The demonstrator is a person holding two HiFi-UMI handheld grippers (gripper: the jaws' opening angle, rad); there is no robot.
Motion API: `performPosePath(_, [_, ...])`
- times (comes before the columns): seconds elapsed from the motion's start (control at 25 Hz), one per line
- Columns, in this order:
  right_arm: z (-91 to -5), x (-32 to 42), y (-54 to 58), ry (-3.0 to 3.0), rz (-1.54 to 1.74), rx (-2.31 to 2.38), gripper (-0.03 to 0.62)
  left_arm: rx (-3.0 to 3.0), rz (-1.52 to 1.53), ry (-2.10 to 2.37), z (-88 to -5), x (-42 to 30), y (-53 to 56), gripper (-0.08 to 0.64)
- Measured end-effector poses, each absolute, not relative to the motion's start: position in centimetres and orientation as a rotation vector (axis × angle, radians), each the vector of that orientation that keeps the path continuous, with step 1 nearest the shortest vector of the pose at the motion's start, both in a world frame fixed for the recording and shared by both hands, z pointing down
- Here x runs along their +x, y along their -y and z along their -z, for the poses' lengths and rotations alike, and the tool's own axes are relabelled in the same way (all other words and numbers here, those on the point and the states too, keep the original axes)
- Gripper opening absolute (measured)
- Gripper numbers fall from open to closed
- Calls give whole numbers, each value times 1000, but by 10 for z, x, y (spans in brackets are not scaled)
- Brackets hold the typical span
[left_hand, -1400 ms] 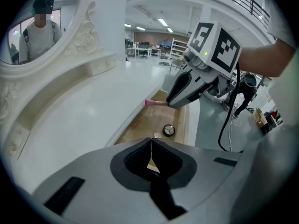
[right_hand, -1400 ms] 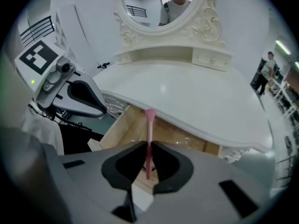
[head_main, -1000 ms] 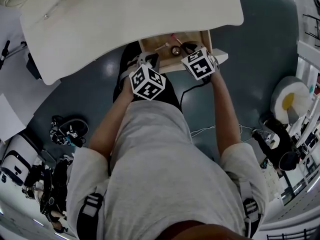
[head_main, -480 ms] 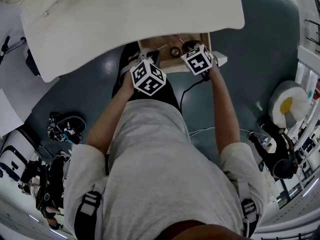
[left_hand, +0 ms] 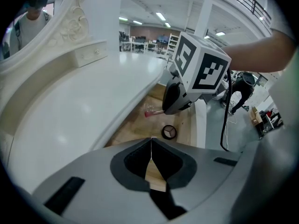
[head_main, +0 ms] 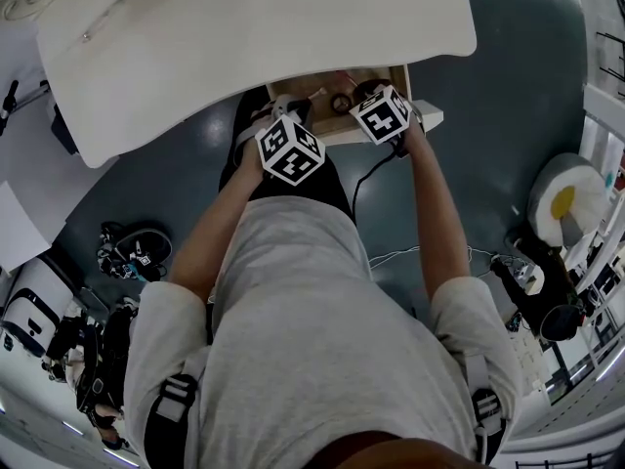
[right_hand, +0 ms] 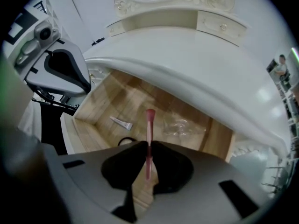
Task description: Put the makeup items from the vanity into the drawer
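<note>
An open wooden drawer (head_main: pixel 376 74) juts out from under the white vanity top (head_main: pixel 244 27). My right gripper (right_hand: pixel 148 161) is shut on a slim pink makeup stick (right_hand: pixel 150 122), which points down over the drawer floor. In the left gripper view the stick (left_hand: pixel 152 112) shows below the right gripper (left_hand: pixel 174 98). A round black compact (left_hand: pixel 169 132) and a small white tube (right_hand: pixel 121 122) lie in the drawer. My left gripper (left_hand: pixel 151 148) hangs over the drawer's near edge, shut, with nothing between its jaws.
A crumpled clear plastic piece (right_hand: pixel 180 125) lies in the drawer's far part. The vanity top overhangs the drawer's back. The drawer's white front panel (head_main: pixel 430 115) is at the right. Bags and gear (head_main: pixel 132 252) sit on the dark floor at the left.
My right gripper has sunk a little toward the drawer with the pink stick still in it. The left gripper has hardly moved.
</note>
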State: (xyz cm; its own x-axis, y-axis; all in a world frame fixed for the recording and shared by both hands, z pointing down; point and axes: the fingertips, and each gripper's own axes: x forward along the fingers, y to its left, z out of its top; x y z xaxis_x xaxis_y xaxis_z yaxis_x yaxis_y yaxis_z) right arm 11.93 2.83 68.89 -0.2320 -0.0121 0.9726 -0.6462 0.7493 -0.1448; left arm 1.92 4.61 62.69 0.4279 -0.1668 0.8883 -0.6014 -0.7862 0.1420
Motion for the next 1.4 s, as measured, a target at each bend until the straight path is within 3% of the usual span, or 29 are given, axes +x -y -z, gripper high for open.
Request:
performPosePath(1.04, [-685,128,-26,1735,-609,601,66,2256,-1334,652,-616,14,-55,9])
performPosePath(1.4, [-601,120,-21,1955,-553,977,27,2386,-1017,923,-553,26,-40,9])
